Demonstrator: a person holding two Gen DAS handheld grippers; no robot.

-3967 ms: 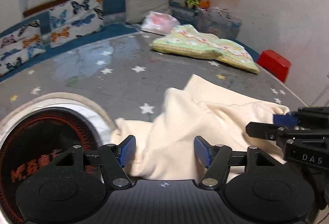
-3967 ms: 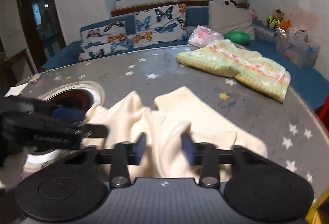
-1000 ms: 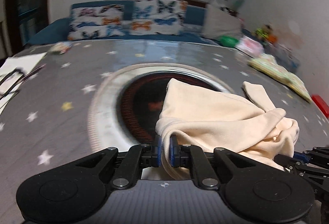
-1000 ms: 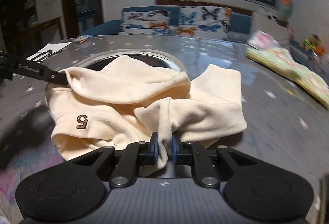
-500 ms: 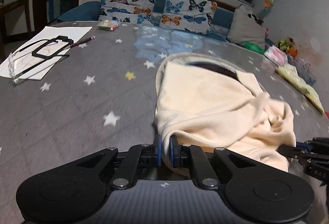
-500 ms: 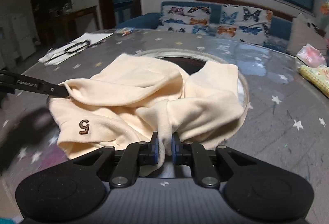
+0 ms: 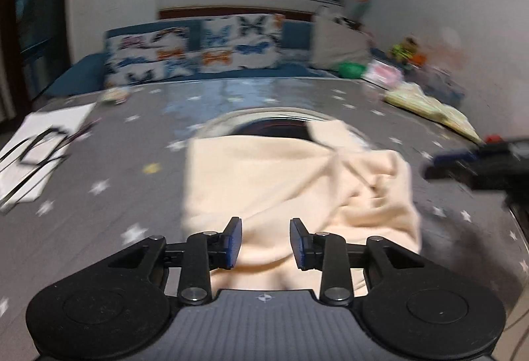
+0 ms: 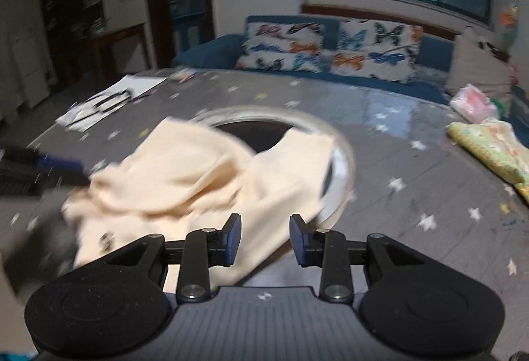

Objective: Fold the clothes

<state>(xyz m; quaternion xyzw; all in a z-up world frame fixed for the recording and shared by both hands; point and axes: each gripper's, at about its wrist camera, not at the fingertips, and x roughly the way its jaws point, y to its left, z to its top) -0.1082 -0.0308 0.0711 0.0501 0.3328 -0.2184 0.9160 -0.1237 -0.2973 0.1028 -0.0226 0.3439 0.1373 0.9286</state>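
Half a second ago both sets of jaws were clamped on folds of the cream garment (image 7: 284,182); now both stand apart with nothing between the pads, and the cloth has dropped onto the grey star-patterned bench (image 7: 109,192).

Its near hem lies just ahead of and partly beneath the left gripper (image 7: 265,243), while its far part drapes over the round dark inset (image 7: 281,126) in the bench. From the left wrist view the garment's left side reads as a fairly straight edge, while its right side is bunched into folds, with one sleeve-like flap reaching toward the inset.

The right gripper (image 8: 265,240) hovers over the garment's near right corner, cloth showing behind its left pad and the inset's pale rim behind the right one. Each gripper appears blurred at the edge of the other's view, one at either end of the cloth, so the garment's long axis probably runs between them.

Judging from the crumpled right half, the right gripper is the nearer one for smoothing or regrasping before any fold.
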